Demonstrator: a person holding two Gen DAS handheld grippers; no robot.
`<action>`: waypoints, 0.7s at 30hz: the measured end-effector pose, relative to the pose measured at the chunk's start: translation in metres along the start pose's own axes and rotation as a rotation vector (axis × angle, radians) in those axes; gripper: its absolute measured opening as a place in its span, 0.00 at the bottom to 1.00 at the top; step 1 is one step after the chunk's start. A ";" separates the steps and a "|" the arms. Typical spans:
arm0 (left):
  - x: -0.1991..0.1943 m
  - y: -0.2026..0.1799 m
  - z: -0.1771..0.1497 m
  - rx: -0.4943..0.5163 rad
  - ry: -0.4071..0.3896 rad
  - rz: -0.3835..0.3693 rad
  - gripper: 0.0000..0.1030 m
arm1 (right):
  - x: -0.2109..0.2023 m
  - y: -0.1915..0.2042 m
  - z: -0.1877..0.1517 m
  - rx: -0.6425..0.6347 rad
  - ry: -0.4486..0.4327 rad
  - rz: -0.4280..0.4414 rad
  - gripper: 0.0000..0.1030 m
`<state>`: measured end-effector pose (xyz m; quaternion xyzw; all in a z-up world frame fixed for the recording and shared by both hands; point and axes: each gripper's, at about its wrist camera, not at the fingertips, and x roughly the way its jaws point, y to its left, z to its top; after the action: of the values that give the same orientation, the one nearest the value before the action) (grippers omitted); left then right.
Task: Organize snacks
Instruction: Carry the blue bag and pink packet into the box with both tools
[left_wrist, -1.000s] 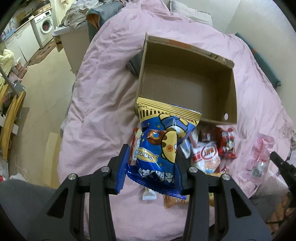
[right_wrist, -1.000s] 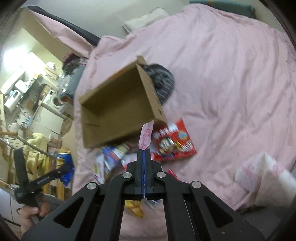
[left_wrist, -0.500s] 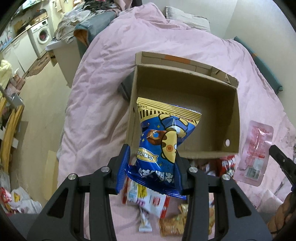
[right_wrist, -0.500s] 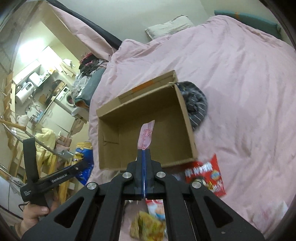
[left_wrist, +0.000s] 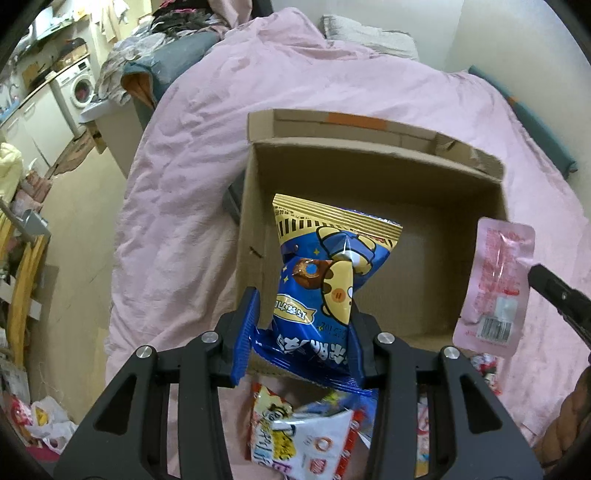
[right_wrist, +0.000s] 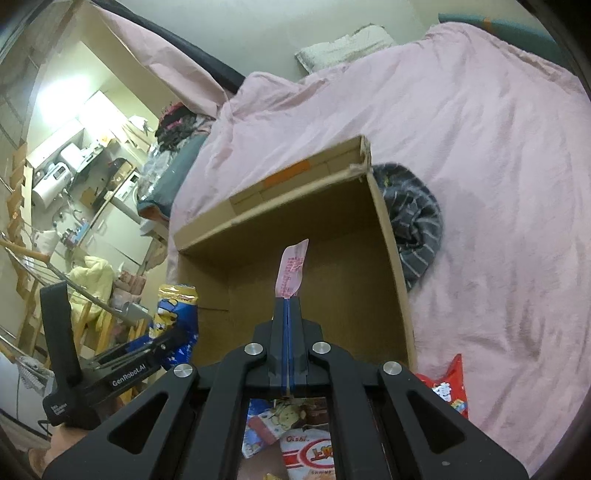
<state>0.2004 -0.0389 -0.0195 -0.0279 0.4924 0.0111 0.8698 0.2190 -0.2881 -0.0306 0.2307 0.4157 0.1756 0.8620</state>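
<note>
My left gripper (left_wrist: 301, 325) is shut on a blue and yellow snack bag (left_wrist: 325, 280) and holds it above the near wall of an open, empty cardboard box (left_wrist: 369, 166) on the pink bed. My right gripper (right_wrist: 287, 310) is shut on a thin pink packet (right_wrist: 291, 271), held over the same box (right_wrist: 295, 229). The pink packet (left_wrist: 495, 284) also shows at the right of the left wrist view, over the box's right wall. The left gripper with its blue bag (right_wrist: 173, 314) shows at the left of the right wrist view.
Several loose snack packets (left_wrist: 306, 428) lie on the pink duvet (left_wrist: 184, 177) just in front of the box. A red snack bag (right_wrist: 450, 387) lies to the box's right. A dark striped cloth (right_wrist: 413, 218) sits beside the box. Floor and furniture lie left of the bed.
Both grippers have moved forward with their packets, from over the snack pile to over the box. The box now fills more of both views.
</note>
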 end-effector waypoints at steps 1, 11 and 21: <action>0.006 0.001 0.000 -0.003 0.012 -0.003 0.37 | 0.007 -0.003 -0.002 0.009 0.013 -0.006 0.00; 0.021 -0.003 -0.002 0.002 0.002 -0.020 0.37 | 0.039 -0.008 -0.005 0.028 0.060 -0.035 0.00; 0.026 -0.006 -0.004 0.002 0.003 -0.059 0.38 | 0.050 -0.011 -0.009 0.035 0.091 -0.044 0.00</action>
<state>0.2107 -0.0456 -0.0438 -0.0417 0.4927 -0.0152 0.8691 0.2426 -0.2702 -0.0734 0.2284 0.4626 0.1596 0.8417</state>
